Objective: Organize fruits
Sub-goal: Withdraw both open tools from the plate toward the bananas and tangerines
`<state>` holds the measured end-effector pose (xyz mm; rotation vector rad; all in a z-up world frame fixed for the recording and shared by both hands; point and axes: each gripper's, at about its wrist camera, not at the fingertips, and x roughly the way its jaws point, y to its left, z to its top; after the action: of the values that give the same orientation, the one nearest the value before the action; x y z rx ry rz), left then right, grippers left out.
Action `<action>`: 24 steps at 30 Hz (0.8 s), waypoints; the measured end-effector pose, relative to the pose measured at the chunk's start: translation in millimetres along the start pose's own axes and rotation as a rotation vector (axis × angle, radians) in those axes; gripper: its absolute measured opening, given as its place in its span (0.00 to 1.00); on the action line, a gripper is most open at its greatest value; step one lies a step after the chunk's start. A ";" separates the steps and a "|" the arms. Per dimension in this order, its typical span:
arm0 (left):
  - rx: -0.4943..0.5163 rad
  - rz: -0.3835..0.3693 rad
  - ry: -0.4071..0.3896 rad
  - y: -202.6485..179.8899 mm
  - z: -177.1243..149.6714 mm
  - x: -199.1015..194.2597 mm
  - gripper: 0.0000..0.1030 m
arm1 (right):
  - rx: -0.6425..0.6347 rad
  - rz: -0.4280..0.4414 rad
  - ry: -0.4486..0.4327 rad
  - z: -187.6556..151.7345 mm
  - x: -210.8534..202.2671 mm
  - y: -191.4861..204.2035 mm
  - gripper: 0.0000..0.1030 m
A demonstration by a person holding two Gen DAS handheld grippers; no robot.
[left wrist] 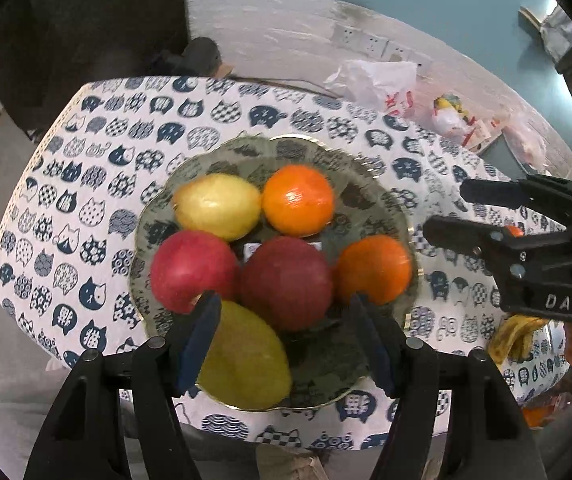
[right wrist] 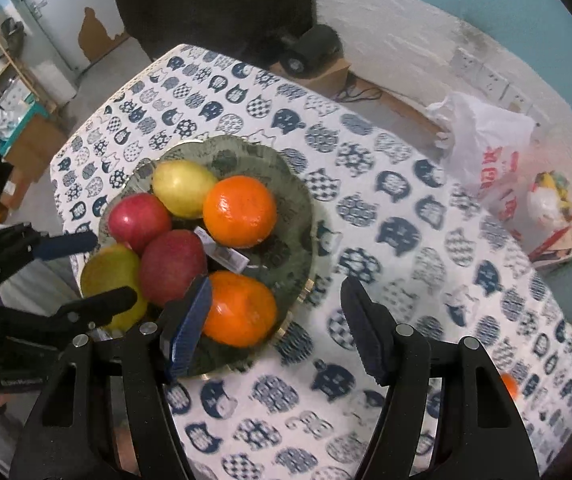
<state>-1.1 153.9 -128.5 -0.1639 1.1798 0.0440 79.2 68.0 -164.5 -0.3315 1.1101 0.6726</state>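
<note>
A green patterned plate [left wrist: 382, 204] [right wrist: 294, 184] on the cat-print tablecloth holds several fruits: two oranges [left wrist: 298, 200] [left wrist: 372, 269], two red apples [left wrist: 191, 270] [left wrist: 286, 282], a yellow pear [left wrist: 217, 205] and a green-yellow mango [left wrist: 245, 356]. My left gripper [left wrist: 283, 306] is open and empty, hovering over the plate's near side above the mango and dark apple. My right gripper [right wrist: 275, 294] is open and empty, beside the plate's right edge near the front orange [right wrist: 239, 308]; it also shows in the left wrist view [left wrist: 442, 210].
A banana [left wrist: 516, 336] lies at the right edge of the table with an orange [right wrist: 509, 385] near it. White plastic bags [right wrist: 486, 148] and packages sit at the table's far right. A wall with sockets lies behind; boxes and shelving stand on the floor at left.
</note>
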 end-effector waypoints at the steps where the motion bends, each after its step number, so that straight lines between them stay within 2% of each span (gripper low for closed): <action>1: 0.008 -0.001 -0.005 -4.6 0.5 -1.8 0.70 | -0.001 -0.012 0.001 -3.1 -4.4 -1.5 0.65; 11: 0.123 -0.043 -0.026 -61.5 -0.2 -16.7 0.71 | 0.065 -0.077 0.015 -46.6 -47.7 -39.9 0.65; 13: 0.151 -0.049 -0.031 -73.5 -0.9 -18.8 0.74 | 0.085 -0.092 0.013 -55.5 -55.4 -50.9 0.65; 24: 0.279 -0.076 -0.031 -136.2 -9.2 -22.8 0.78 | 0.230 -0.151 0.018 -106.6 -88.7 -111.6 0.65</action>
<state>-1.9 19.1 -96.7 0.0377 1.1359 -0.1833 51.1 -105.8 -138.5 -0.2215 1.1541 0.4042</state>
